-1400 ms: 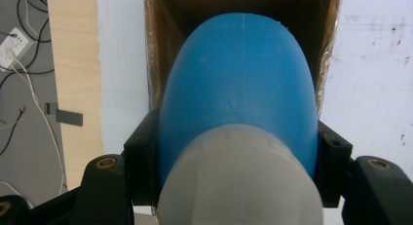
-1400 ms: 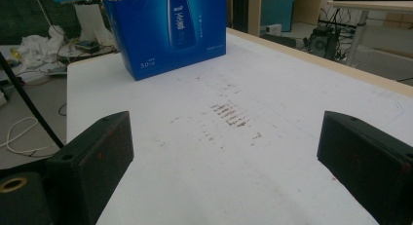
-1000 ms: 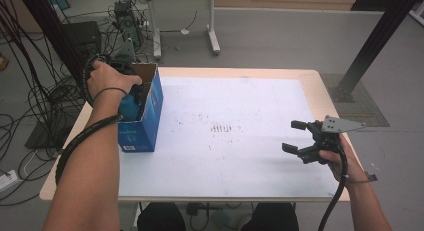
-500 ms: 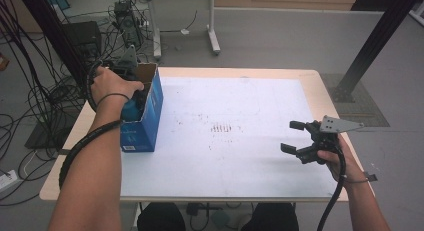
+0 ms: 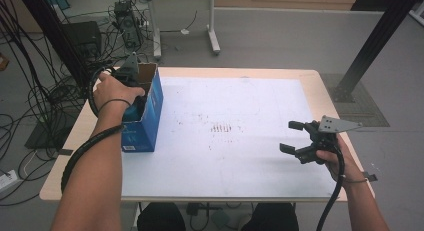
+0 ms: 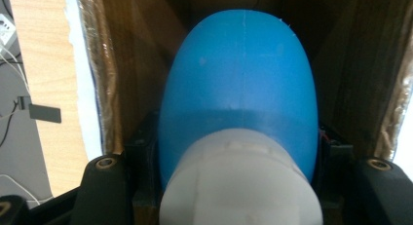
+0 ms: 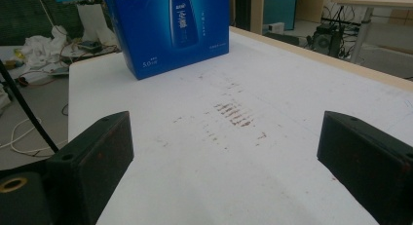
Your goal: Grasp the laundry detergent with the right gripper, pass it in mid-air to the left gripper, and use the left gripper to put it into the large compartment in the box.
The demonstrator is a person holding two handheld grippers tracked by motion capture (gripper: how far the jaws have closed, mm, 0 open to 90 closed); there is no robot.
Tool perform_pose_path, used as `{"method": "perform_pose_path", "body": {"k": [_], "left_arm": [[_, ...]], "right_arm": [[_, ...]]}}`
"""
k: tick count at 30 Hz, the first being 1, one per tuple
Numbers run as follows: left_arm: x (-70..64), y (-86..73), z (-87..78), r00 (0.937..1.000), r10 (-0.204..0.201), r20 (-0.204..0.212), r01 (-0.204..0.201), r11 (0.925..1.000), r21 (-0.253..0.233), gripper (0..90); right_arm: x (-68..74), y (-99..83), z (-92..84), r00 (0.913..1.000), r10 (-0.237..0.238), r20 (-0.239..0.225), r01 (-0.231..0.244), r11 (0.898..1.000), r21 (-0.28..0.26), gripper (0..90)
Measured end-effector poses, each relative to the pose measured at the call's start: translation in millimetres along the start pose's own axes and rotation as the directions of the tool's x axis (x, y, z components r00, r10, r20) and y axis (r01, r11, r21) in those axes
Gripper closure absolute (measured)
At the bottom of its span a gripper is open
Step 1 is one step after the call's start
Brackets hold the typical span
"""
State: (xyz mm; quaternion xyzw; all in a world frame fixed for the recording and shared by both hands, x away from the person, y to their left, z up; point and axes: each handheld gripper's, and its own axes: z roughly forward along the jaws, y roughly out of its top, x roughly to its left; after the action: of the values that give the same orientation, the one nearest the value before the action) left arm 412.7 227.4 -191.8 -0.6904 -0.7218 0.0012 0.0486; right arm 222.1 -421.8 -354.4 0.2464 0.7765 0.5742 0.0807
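Left gripper (image 5: 131,86) inside the open blue box (image 5: 150,118) at the table's (image 5: 300,81) left edge, jaws clamped on a blue bottle (image 6: 238,88) with white cap (image 6: 238,181), cardboard walls close around, right gripper (image 5: 295,138) wide open and empty over the stained white sheet (image 5: 230,141), box print reading "5.0".

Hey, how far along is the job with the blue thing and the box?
Done: the left hand-held gripper is shut on the blue object, which has a white end nearest the camera. In hand: it sits inside the open blue box, whether going in or coming out can't be told. Left: finishing that move. The right hand-held gripper is open over the table.
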Motion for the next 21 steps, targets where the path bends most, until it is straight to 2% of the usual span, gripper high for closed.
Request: {"method": "perform_pose_path", "body": {"k": [21], "left_arm": [[0.4,-1.6,1.3,1.0,-0.003,0.002,0.003,1.0,0.0,37.6]], "right_arm": [[2.0,-0.6,-1.1,1.0,0.003,0.004,-0.003,1.0,-0.001,5.7]]}}
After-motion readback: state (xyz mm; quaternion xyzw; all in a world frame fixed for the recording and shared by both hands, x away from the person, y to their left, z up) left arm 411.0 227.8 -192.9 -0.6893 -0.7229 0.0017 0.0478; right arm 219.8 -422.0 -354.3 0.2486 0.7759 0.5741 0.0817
